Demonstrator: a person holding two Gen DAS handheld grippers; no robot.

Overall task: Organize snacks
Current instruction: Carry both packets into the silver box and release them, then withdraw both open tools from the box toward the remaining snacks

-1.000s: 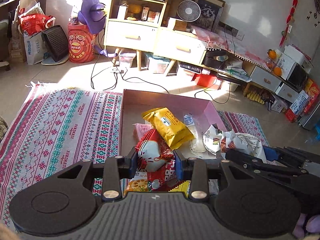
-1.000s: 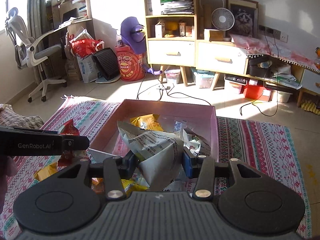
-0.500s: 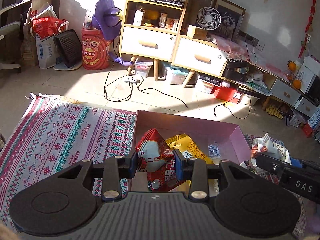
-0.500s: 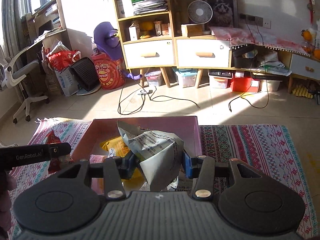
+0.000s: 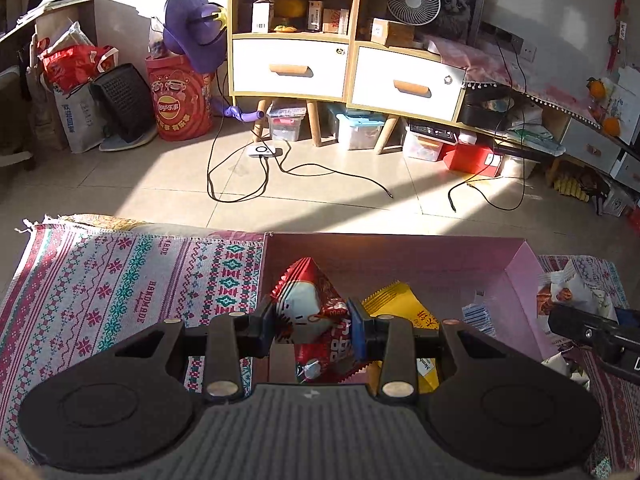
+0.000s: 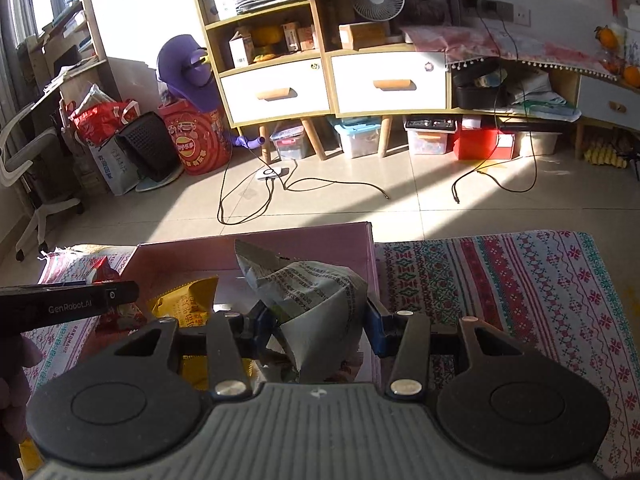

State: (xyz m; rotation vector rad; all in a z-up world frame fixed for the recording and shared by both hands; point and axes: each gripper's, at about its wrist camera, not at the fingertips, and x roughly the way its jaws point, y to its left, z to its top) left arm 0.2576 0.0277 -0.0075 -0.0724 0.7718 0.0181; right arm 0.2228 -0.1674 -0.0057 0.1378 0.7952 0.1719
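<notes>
**Desk:** What have you got in the left one?

**Me:** My left gripper (image 5: pixel 313 330) is clamped on a red crinkly snack packet with a white cartoon face (image 5: pixel 310 312). Both pads press into its sides, and the packet's toothed top edge stands up above them. It hangs over the near left part of the shallow pink cardboard box (image 5: pixel 520 276), which sits on the patterned woven rug in red, green and white (image 5: pixel 120 280).

**Desk:** And the right?

**Me:** My right gripper (image 6: pixel 320 326) is closed on a crumpled silver-grey foil bag printed with small dark text (image 6: pixel 316 300). The bag bulges between the blue pads and sticks up past them, over the box's right side, close to its right wall (image 6: pixel 370 248).

**Desk:** Anything in the box?

**Me:** A yellow foil snack pack (image 5: pixel 400 308) lies on the box floor, just right of the red packet from the left camera. Beside it, towards the right wall, I see a small blue-and-white striped sachet (image 5: pixel 478 314); I can't read it.

**Desk:** Can each camera see the other tool?

**Me:** Yes. The right gripper's black body enters the left view at the right edge with the foil bag's pale printed face above it. In the right view the left tool's black arm crosses from the left edge.
</notes>
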